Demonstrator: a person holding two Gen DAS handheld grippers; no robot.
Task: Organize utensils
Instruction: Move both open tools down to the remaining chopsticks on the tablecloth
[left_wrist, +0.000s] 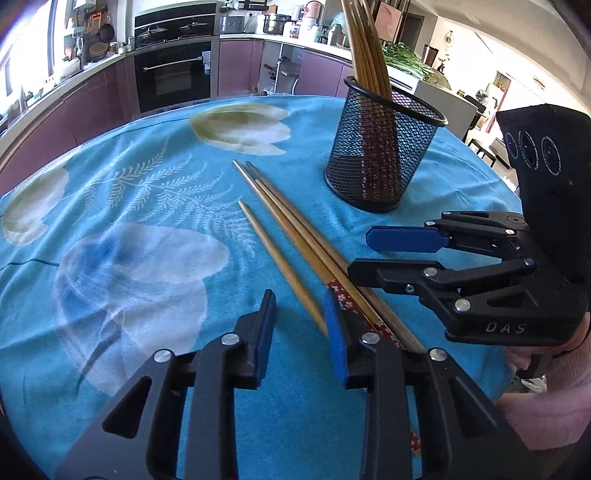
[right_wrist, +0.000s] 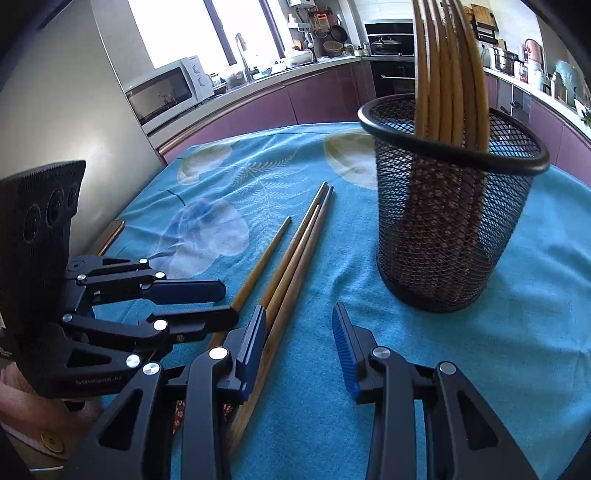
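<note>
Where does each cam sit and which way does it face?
Left wrist: on the left gripper, angled down across the blue tablecloth toward the oven wall; shows its own fingers, the right gripper, a pink sleeve.
Right wrist: on the right gripper, angled down toward the windows; shows its own fingers, the left gripper.
Shared: loose chopsticks, mesh holder with upright chopsticks.

Mauve cabinets (left_wrist: 236, 66) curve behind a built-in black oven (left_wrist: 171, 79) at 12 o'clock; bright windows (right_wrist: 177, 33) light a white microwave (right_wrist: 166, 90).
</note>
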